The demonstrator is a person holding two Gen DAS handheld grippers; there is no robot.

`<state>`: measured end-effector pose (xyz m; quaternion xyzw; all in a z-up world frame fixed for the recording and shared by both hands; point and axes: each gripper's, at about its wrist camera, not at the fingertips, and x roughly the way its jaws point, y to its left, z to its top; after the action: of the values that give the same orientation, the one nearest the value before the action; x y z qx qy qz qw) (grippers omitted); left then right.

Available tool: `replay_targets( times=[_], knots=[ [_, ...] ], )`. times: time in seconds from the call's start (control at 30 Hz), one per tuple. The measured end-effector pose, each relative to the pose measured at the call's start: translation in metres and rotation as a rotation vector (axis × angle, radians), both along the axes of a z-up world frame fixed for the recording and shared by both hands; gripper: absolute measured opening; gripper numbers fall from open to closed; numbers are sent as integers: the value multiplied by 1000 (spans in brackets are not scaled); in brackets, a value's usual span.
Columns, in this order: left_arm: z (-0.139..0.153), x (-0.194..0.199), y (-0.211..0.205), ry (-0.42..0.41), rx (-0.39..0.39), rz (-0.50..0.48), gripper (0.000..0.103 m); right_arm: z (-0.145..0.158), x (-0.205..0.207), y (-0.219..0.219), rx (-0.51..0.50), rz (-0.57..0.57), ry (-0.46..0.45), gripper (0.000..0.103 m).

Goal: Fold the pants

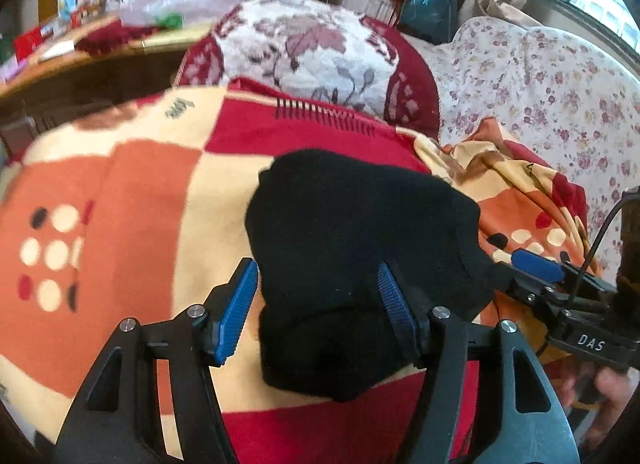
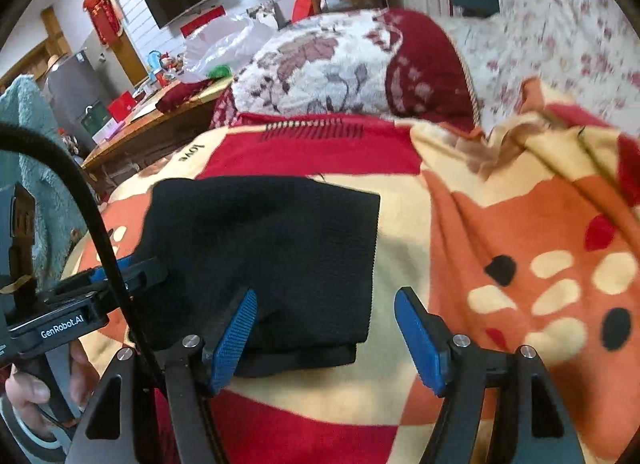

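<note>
Pants [image 1: 352, 248] lie as a compact black bundle, several layers deep, on the checked blanket [image 1: 132, 192]; a floral cushion [image 1: 304, 48] sits behind, well apart; judged from the stack, the fold looks nearly done and the step in hand is squaring or releasing the bundle.

To do it well, I judge: keep both grippers low and level; press edges flush rather than drag, since the knit looks soft and the upper layer could slide off the lower; lift straight off so no pad snags the cloth; the right side edge already reads straight in the right view, the left edge rounder and looser, so any tidying belongs there.

Left gripper [image 1: 318, 304]: jaws spread wide, astride the near left part of the bundle; left pad off the cloth over bare blanket, right pad over or against the fabric, contact not certain; nothing clamped.

Right gripper [image 2: 326, 334]: jaws likewise wide; left pad over the near right corner of the pants [image 2: 276, 256], right pad clear of them over blanket [image 2: 500, 224]; holds nothing; in the left view its tip lies just beside the bundle's right edge, but touching or apart I cannot tell.
</note>
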<state>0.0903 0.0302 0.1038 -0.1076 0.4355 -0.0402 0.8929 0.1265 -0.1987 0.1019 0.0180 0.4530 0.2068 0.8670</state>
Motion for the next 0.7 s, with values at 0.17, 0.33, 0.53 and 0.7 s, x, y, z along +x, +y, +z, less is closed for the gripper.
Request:
replay_targets(
  times=[0.17,0.33,0.53,0.7],
  knots=[
    [23,-23,-2,-54,66,24,63,14,-15,5,20,-2,-13,69],
    [39,-45,-4,-84,134,42,63,22,-35,12,27,5,-30,69],
    [56,-65,-12,-126,171,52,63,36,-53,12,49,-1,-62,69],
    [63,-71,-21,-125,169,43,63,47,-65,11,35,-5,-95,69]
  ],
)
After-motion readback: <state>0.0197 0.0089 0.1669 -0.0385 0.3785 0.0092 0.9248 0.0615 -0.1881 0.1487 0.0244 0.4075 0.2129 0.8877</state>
